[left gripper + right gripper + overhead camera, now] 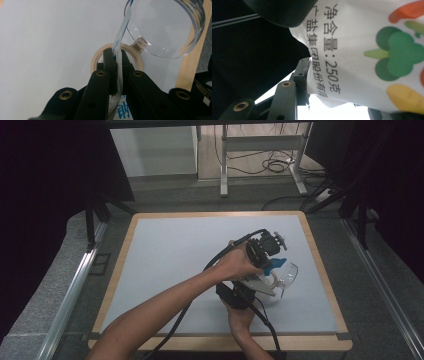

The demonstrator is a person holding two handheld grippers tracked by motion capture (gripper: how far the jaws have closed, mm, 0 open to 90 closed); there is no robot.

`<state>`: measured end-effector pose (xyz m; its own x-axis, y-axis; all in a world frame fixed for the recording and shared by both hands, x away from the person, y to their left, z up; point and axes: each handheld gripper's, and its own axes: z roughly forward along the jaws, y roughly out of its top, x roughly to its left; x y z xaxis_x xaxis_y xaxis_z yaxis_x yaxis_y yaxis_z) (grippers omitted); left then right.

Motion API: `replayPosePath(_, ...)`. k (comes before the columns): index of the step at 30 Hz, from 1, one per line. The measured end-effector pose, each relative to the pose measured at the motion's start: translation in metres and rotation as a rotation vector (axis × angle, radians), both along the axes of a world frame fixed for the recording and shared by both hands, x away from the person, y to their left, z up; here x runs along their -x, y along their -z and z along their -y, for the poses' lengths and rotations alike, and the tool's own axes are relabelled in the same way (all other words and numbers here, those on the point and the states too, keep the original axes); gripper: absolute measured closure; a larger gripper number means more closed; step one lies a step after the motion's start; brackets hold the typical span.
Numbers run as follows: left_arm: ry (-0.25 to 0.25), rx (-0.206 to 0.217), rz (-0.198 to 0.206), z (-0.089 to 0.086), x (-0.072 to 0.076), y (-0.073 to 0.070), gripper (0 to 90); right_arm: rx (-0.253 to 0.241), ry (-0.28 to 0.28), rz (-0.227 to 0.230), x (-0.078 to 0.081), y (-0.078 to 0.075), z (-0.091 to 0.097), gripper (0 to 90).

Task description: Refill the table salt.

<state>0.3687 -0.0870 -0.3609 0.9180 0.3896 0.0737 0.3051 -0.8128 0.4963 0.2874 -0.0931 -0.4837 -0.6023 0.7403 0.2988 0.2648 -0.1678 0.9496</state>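
Left gripper pinches the white printed salt bag's top edge; right gripper grips its body, tilting it above the clear round plastic container, likely to pour.
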Motion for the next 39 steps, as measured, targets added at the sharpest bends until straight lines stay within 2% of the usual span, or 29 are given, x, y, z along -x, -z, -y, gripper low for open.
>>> replayPosePath(39,0.006,-0.011,-0.011,0.0022,-0.0015,0.001,89.9,0.001,0.006,0.004,0.0006,-0.0003,0.0005,58.2)
